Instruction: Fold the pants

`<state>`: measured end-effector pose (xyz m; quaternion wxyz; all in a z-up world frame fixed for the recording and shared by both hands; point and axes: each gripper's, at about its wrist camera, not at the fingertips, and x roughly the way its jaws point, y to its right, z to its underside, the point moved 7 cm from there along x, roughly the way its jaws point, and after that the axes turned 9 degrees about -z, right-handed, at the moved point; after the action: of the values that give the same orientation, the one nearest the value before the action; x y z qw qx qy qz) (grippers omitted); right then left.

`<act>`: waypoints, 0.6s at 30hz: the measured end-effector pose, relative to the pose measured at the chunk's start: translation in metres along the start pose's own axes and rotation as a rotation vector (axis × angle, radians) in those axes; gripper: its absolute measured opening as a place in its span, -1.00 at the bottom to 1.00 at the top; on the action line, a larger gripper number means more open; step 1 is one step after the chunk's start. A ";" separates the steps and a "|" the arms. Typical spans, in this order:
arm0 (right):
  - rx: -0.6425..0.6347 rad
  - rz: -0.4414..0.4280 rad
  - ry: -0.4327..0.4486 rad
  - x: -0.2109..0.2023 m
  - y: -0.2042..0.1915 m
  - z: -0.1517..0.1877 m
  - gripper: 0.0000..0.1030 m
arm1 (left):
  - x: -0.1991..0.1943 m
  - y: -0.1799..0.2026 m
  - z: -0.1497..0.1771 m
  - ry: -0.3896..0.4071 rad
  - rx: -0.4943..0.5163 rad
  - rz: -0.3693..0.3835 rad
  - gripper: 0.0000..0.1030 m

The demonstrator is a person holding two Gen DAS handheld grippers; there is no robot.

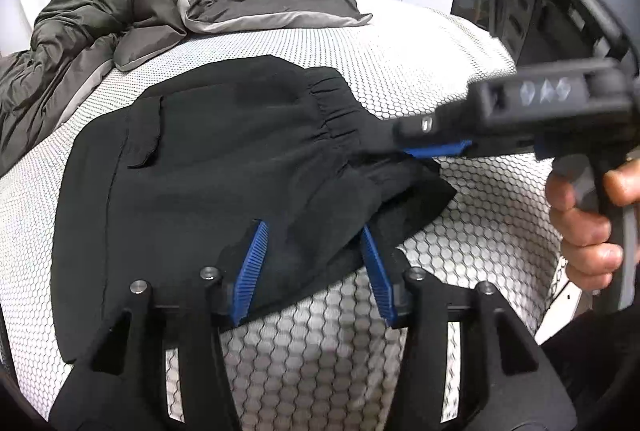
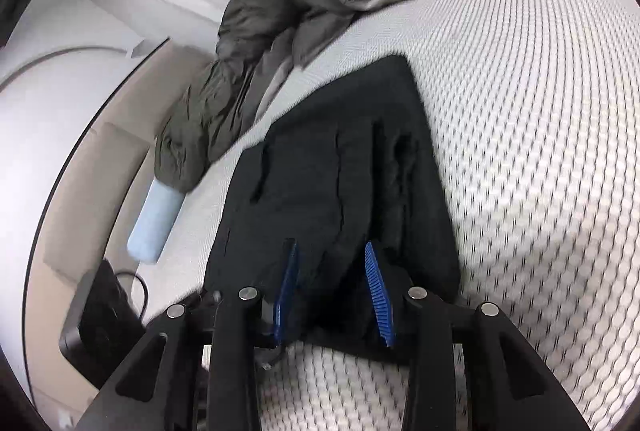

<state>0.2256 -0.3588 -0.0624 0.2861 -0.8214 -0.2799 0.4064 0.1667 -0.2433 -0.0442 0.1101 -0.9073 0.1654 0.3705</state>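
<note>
The black pants point(image 1: 224, 167) lie folded on the honeycomb-patterned mattress point(image 1: 420, 71), their near edge reaching between the spread fingers of the left gripper point(image 1: 314, 231). The right gripper point(image 2: 332, 249) is likewise open, straddling the pants' waistband end; the grey duvet point(image 2: 280, 11) is bunched beyond the pants.

Both claws point(image 1: 314, 231) point(image 2: 332, 251) agape (blue pads)
</note>
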 end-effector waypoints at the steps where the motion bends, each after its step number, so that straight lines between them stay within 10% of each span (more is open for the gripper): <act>1: -0.008 0.011 -0.012 0.001 0.001 0.005 -0.32 | -0.004 -0.003 0.001 0.003 -0.016 0.013 -0.12; 9: -0.067 0.025 -0.003 0.010 -0.004 0.000 -0.87 | -0.035 -0.042 0.003 0.029 -0.162 0.026 -0.12; 12: -0.058 0.059 0.028 -0.001 0.005 0.000 -0.87 | -0.039 -0.059 0.007 0.028 -0.177 -0.010 -0.12; 14: -0.084 0.256 0.015 -0.002 0.026 0.003 -0.86 | -0.043 -0.076 0.013 0.028 -0.189 -0.048 -0.08; 18: -0.105 0.165 0.072 -0.016 0.005 0.007 -0.50 | -0.054 -0.114 0.024 0.060 -0.249 -0.147 0.40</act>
<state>0.2125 -0.3713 -0.0617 0.2180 -0.8697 -0.2217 0.3833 0.1592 -0.1187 -0.0139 0.0187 -0.9343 0.0545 0.3517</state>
